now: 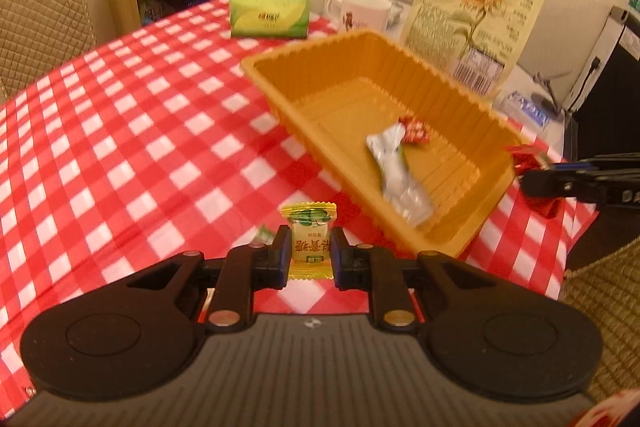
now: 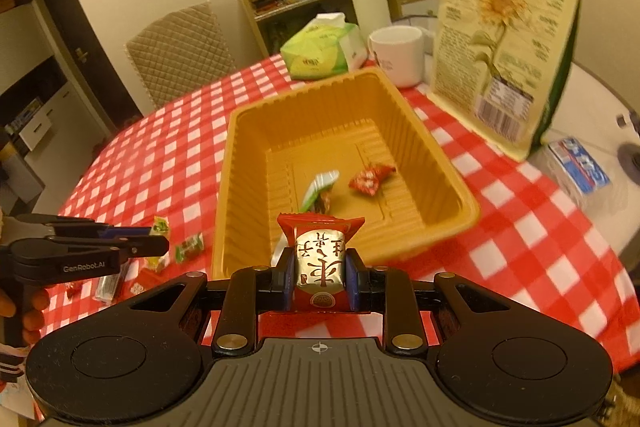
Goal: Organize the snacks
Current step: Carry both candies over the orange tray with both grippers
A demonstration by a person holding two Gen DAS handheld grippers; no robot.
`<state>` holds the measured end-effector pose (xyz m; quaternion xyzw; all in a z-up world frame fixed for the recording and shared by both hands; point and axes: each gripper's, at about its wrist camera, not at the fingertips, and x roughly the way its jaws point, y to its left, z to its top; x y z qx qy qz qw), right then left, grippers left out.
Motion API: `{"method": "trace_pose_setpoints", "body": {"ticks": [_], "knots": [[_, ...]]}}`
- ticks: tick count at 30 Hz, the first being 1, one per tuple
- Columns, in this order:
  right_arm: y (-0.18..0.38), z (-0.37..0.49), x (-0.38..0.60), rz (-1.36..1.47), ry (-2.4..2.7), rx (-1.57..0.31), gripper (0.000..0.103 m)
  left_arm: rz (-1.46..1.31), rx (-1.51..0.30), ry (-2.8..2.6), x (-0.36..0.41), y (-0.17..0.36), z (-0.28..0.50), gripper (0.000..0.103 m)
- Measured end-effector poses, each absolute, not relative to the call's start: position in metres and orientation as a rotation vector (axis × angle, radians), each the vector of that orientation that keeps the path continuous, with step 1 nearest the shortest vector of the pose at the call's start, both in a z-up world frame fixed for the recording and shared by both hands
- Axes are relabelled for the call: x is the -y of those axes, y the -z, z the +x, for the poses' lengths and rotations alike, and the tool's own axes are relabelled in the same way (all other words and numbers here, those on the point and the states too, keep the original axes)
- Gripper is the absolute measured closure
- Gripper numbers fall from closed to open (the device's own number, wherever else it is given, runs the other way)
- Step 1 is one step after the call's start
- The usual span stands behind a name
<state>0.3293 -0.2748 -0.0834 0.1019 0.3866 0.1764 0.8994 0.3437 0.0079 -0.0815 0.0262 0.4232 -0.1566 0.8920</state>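
One checked table (image 2: 168, 143). One sunflower bag (image 2: 508, 39) upright behind one orange tray (image 2: 440, 163); one tissue pack (image 2: 324, 47), one mug (image 2: 398, 55). Tray holds two snacks: silver-green packet (image 1: 398, 171), red candy (image 2: 370, 179). Left gripper (image 1: 310, 253) clamped on one yellow candy (image 1: 309, 235); right gripper (image 2: 320, 269) clamped on one red-gold snack (image 2: 320, 259) at tray's near edge. Several loose wrappers (image 2: 188, 247) beside tray.

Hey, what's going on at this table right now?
A person is sorting snacks into an orange tray on the checked tablecloth. The left gripper is shut on a yellow candy, the right gripper on a red-and-gold snack. Two wrapped snacks already lie in the tray; a few more remain on the cloth.
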Motion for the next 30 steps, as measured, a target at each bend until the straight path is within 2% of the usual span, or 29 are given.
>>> {"method": "trace_pose_setpoints", "body": {"ticks": [13,30], "knots": [[0.082,0.404,0.271,0.146,-0.445,-0.766,0.077,0.01,-0.826,0.302,0.039,0.06,0.397,0.085],[0.098,0.478,0.264,0.085,-0.496,-0.788,0.077,0.005,-0.873,0.222,0.07,0.077,0.468,0.085]]}}
